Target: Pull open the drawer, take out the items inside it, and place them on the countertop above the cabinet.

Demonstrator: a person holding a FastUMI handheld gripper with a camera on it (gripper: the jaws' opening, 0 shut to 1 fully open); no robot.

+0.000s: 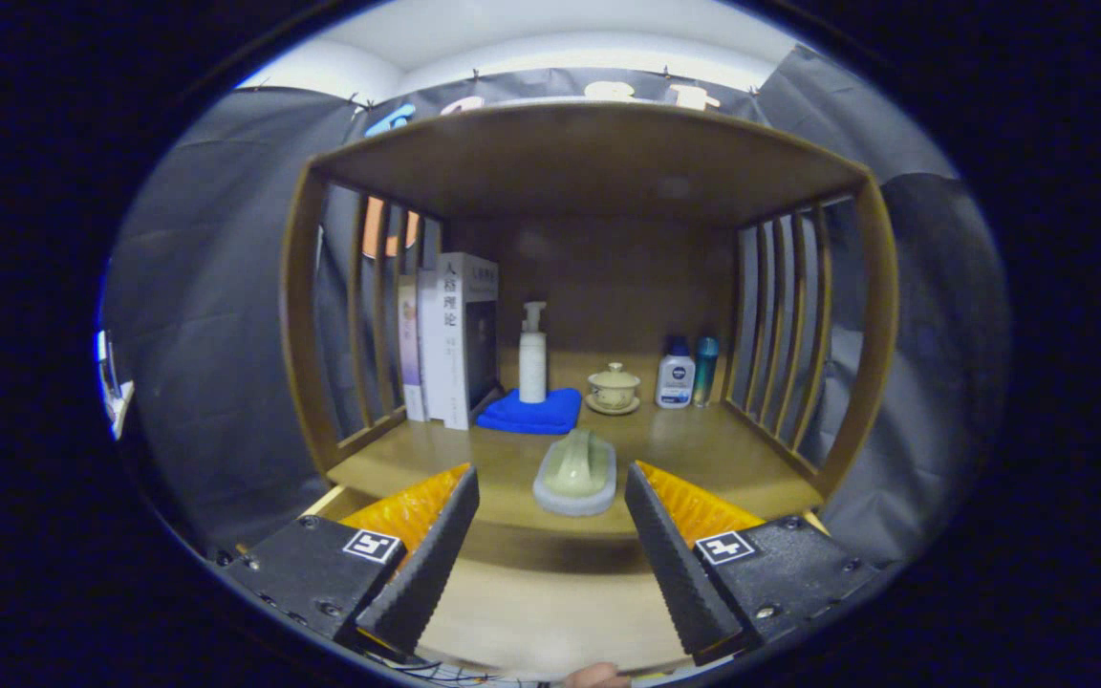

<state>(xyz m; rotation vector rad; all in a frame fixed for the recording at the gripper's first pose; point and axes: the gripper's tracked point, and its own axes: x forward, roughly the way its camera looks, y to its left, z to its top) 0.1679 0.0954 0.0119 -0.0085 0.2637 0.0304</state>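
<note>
Tongs (550, 535) spread wide and empty, hovering before the wooden cabinet (880, 315). Just ahead, between the two fingers, a pale green brush on a grey tray (575, 473) lies near the front edge of the worktop (703, 459). Behind it stand books (450, 334), a pump bottle (532, 355) on a blue cloth (531, 411), a lidded cup (614, 387) and two small bottles (686, 373). The light panel below the fingers may be the drawer; whether it is open cannot be told. Judged progress: one item appears placed, and further items may remain.
</note>
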